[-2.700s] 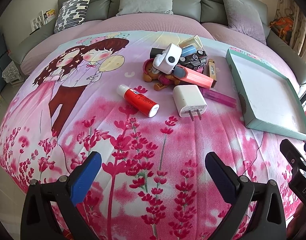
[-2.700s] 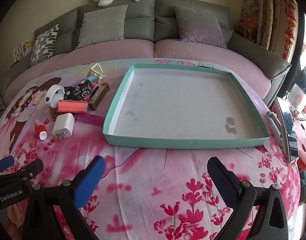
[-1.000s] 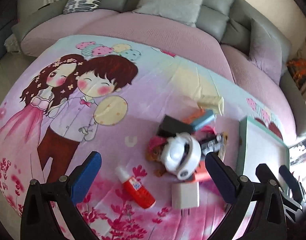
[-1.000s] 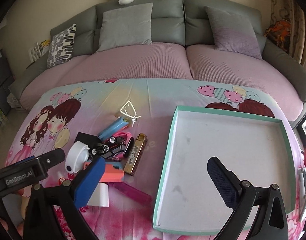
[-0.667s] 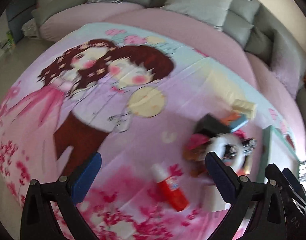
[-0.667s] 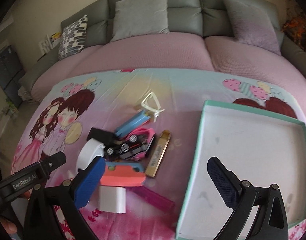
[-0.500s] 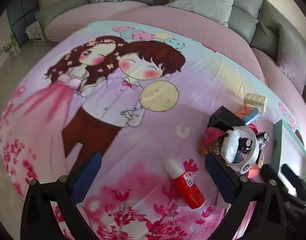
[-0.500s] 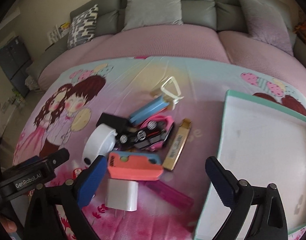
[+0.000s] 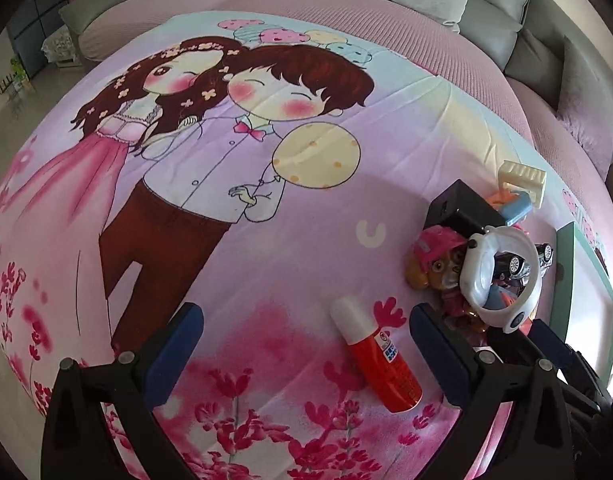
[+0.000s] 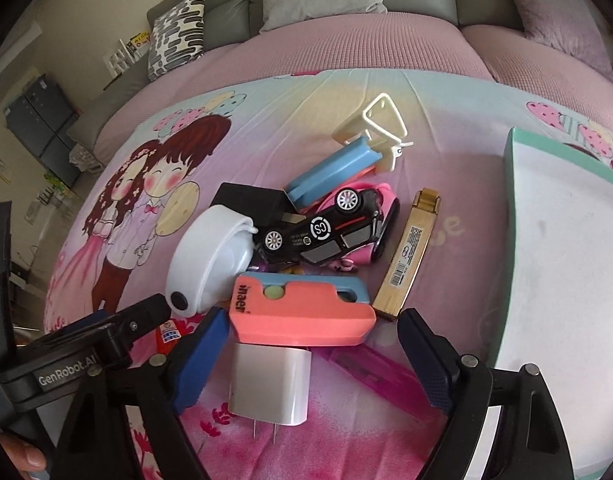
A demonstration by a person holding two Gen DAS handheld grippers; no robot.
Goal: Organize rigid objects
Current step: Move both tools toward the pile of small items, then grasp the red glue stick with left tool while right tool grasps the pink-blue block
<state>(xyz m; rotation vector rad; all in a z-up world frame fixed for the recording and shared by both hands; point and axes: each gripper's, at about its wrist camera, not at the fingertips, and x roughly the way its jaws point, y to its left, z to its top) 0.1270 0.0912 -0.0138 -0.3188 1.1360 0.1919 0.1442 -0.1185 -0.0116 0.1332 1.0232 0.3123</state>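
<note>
A pile of small rigid things lies on the cartoon-print cloth. My right gripper (image 10: 312, 360) hovers low over its near edge, jaws closing but still wide. A white charger plug (image 10: 270, 384) and the coral-and-blue case (image 10: 302, 308) sit between its fingers, and neither pad presses on them. Behind lie a black toy car (image 10: 322, 232), a white round device (image 10: 210, 256), a gold box (image 10: 406, 252) and a blue case (image 10: 330, 176). My left gripper (image 9: 306, 350) is open above the cloth. The red glue tube (image 9: 374, 360) lies between its fingers, untouched.
The teal-rimmed white tray (image 10: 510, 216) lies right of the pile, its inside bare. A pup figure (image 9: 430, 264), a black box (image 9: 462, 208) and a cream clip (image 10: 370, 124) belong to the pile. A pink flat stick (image 10: 378, 372) lies near the charger. A grey sofa with cushions stands behind.
Both grippers have sunk and tipped down toward the pile, which now looks larger. The right gripper's fingers have drawn a little closer together. Nothing was picked up.
</note>
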